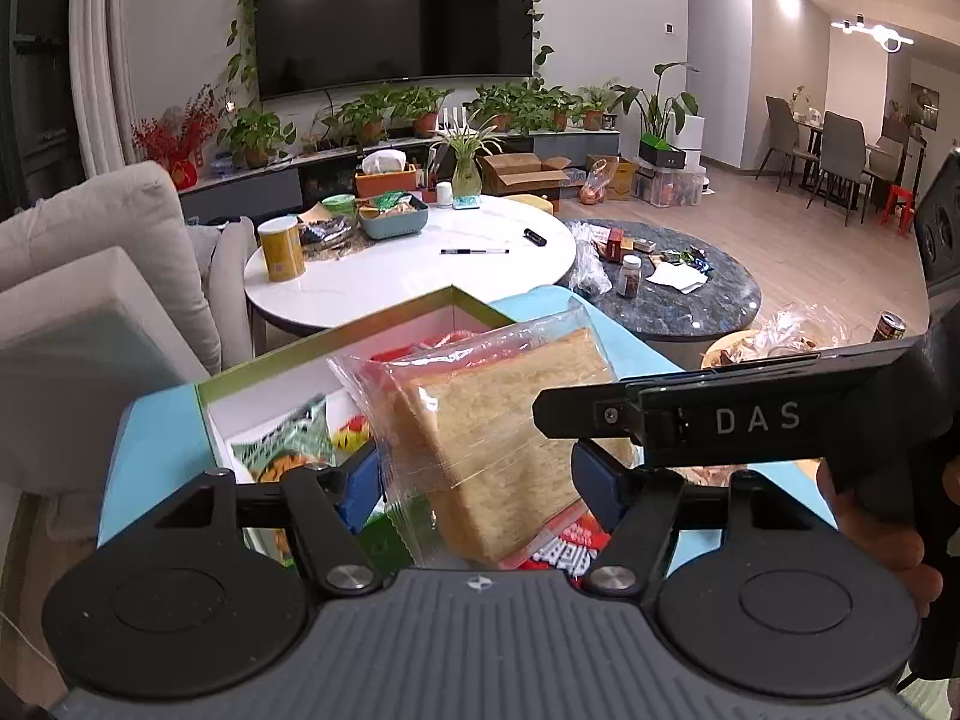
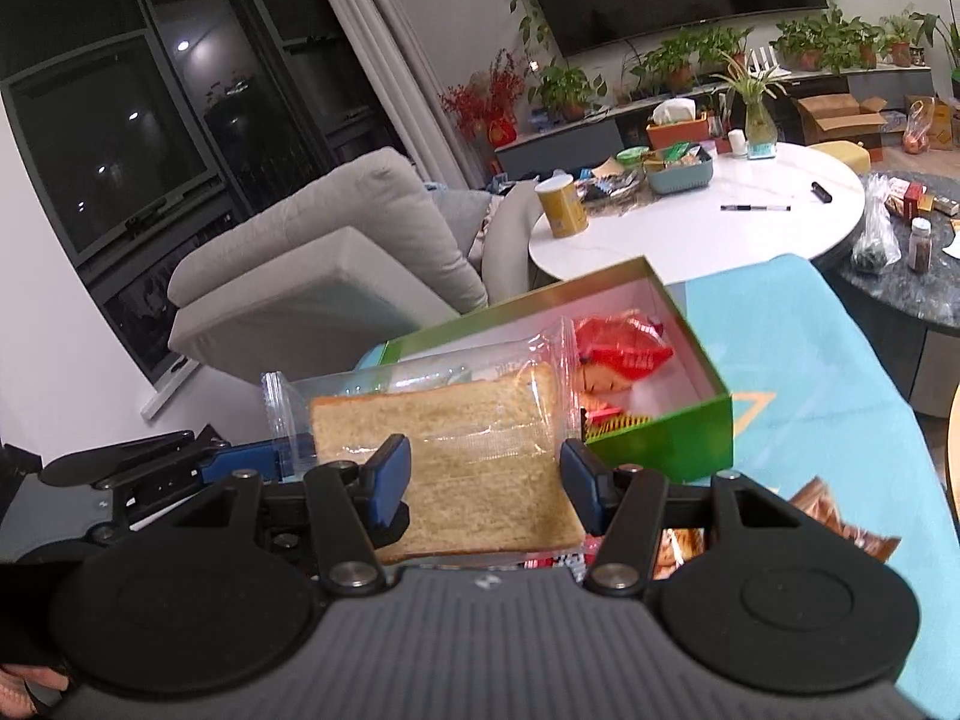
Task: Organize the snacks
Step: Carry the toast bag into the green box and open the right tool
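A: We checked the left gripper [image 1: 474, 474]. Its blue fingers [image 1: 360, 483] stood wide apart on either side of the bagged bread slice [image 1: 504, 426]; whether either pad pressed the wrapper, we could not tell.

B: We logged the right gripper [image 2: 483, 483] likewise: jaws spread, the bread slice [image 2: 456, 456] lying between them, contact unclear. The left gripper's fingers [image 2: 240, 462] reached toward the bag's left end, just beside our left finger.

A: Location of the bag?

B: Raised directly ahead of both claws, tilted, above the near edge of the green box [image 2: 660, 444]. The box sat open just beyond the fingertips on the light blue cloth [image 2: 828, 372].

A: We noted a red snack packet [image 2: 624, 348] inside it, beyond the bread, and a green packet [image 1: 282, 444] at the left claw's left finger
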The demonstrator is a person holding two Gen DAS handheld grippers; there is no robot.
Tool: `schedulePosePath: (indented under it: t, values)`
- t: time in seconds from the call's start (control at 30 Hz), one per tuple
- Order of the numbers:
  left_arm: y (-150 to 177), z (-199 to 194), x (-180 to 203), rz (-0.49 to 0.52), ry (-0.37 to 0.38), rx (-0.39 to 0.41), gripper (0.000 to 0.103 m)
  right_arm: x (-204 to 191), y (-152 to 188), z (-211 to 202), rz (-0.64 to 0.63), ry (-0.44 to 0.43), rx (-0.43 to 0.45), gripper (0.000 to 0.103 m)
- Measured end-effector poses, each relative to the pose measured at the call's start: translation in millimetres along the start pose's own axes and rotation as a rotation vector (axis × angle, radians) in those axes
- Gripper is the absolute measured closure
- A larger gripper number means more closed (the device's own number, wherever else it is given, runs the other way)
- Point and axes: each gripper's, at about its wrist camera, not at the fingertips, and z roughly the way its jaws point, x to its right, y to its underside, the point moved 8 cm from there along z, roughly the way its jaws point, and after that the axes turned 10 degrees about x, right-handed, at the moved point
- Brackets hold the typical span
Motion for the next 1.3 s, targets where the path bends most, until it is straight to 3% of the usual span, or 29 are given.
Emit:
schedulePosePath:
  t: [0.73,1.3]
  values:
    - [-26,87,-12,-0.009,0.013,-0.016,0.039,43,-34,47,0.03,0.026,0.022,0.039]
    - [5,127,-23,-0.04,0.021,-0.12,0.035,78,-23,74,0.079,0.077,-0.033,0.039]
